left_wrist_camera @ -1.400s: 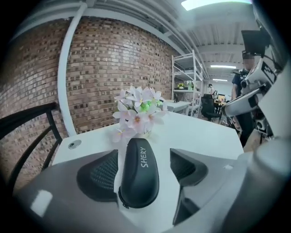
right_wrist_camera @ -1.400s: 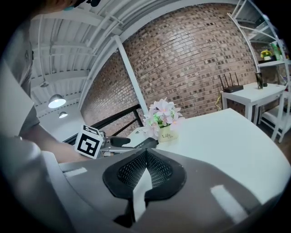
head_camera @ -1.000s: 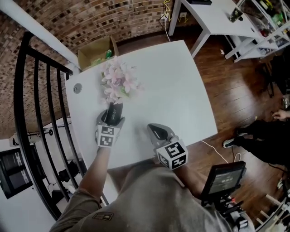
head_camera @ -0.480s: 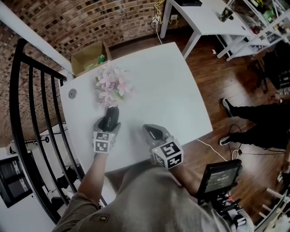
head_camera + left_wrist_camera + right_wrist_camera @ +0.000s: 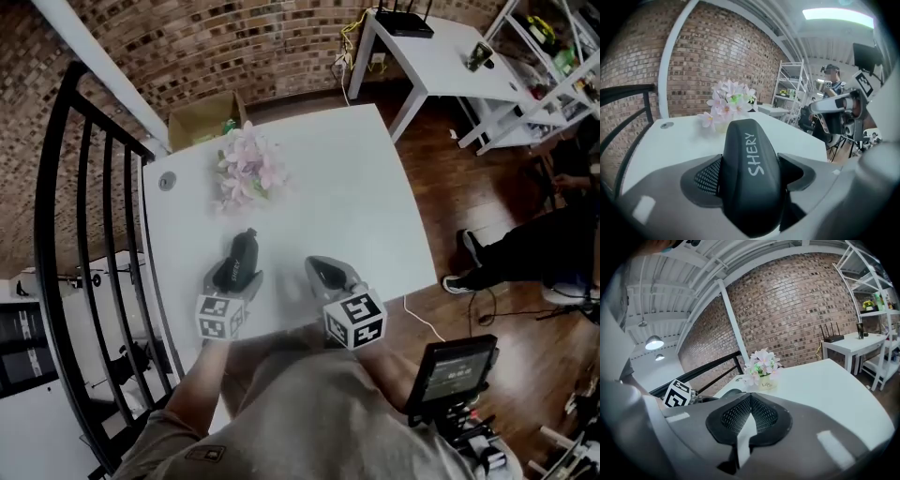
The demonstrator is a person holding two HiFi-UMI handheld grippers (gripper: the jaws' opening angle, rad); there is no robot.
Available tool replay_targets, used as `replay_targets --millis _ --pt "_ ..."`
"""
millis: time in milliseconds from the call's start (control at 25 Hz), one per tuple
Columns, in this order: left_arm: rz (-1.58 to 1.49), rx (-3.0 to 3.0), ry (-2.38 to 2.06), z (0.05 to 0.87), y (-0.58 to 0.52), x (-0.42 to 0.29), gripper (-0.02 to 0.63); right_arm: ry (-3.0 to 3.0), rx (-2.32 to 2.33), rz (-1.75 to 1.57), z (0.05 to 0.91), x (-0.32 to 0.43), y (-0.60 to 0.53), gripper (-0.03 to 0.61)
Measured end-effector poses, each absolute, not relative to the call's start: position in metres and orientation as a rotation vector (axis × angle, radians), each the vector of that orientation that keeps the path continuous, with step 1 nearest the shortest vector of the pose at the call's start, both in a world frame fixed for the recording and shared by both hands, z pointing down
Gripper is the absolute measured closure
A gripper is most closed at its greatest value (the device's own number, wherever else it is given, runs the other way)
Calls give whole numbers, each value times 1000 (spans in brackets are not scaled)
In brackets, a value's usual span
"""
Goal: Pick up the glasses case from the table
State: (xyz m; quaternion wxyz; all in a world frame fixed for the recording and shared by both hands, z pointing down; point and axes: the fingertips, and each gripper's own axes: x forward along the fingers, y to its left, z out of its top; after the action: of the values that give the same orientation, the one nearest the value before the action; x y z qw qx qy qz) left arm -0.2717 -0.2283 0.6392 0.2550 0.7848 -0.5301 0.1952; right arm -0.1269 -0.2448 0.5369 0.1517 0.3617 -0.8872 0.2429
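Note:
The black glasses case (image 5: 240,255) with white lettering is clamped in my left gripper (image 5: 234,272), held above the white table (image 5: 347,187). In the left gripper view the case (image 5: 751,168) fills the gap between both jaws and points toward the flowers. My right gripper (image 5: 326,274) hovers beside it over the table's near part, jaws pressed together with nothing between them (image 5: 749,416).
A small pot of pink flowers (image 5: 247,173) stands at the table's far left. A round grommet (image 5: 167,182) sits near the left edge. A black railing (image 5: 84,244) runs along the left. A cardboard box (image 5: 202,117), a second white table (image 5: 441,47), a person's legs (image 5: 525,253).
My left gripper has drawn back from the flowers toward me with the case in it. The right gripper stayed about where it was.

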Motion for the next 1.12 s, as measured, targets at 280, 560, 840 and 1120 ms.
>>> replay_targets --millis 280,560,840,1120 --pt "279 2080 -1586 580 -204 -241 249 -2654 929 646 517 -105 -234 565" --pt "7 2026 -1654 534 -179 -204 250 -2724 858 634 511 -74 -214 565" --pt "-150 2020 -1605 511 -148 -181 250 -2719 887 651 510 -49 -197 565" --pt "-187 2057 -1574 501 -137 -183 250 -2719 921 575 498 -50 -189 566"
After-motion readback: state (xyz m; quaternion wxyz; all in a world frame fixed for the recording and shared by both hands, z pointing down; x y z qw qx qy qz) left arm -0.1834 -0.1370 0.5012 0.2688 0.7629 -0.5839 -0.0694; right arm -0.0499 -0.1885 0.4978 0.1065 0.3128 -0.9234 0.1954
